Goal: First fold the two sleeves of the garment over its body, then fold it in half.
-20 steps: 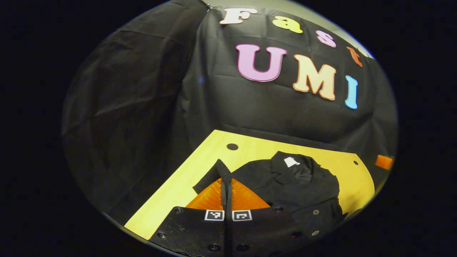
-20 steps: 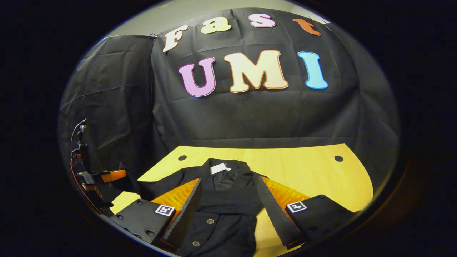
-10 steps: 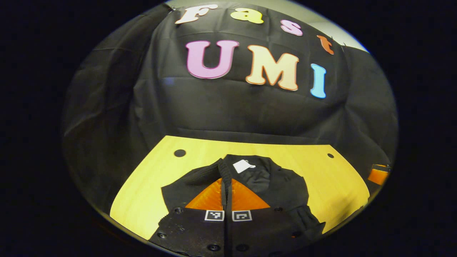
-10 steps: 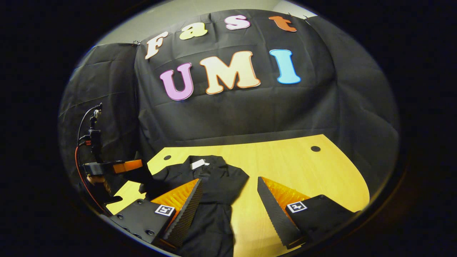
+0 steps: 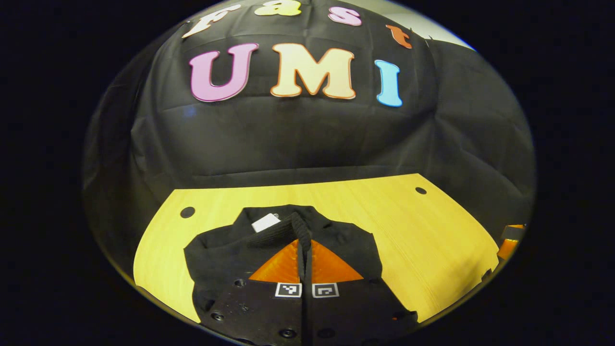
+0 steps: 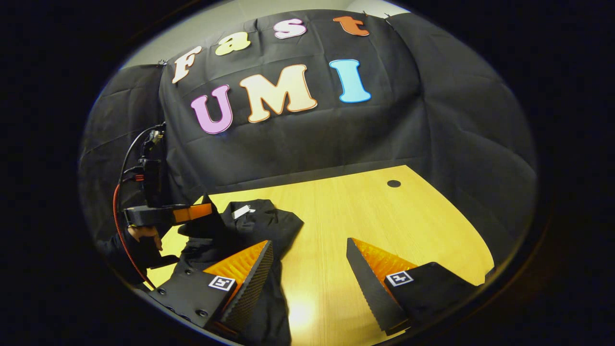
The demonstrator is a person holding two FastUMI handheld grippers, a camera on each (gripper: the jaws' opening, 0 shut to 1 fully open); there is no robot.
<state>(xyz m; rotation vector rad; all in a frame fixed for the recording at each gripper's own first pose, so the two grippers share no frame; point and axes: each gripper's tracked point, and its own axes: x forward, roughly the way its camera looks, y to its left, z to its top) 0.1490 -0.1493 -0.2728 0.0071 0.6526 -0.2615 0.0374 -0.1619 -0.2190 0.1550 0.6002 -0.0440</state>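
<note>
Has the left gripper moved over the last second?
Yes. The left gripper, shut on the sleeve cuff, swung from beside the garment to over its collar tag.

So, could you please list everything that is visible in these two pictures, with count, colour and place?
Jacket: one, black, lying on the table, near its left side in the right gripper view.
Sleeve cuff: one, black, ribbed, pinched over the jacket's body.
Tag: one, white, at the collar.
Table: one, yellow wood, with dark round holes.
Cloth wall: black, behind the table.
Left gripper: shut on the sleeve cuff.
Right gripper: open, above the table, to the right of the jacket.
Hand: one, holding the left gripper.
</note>
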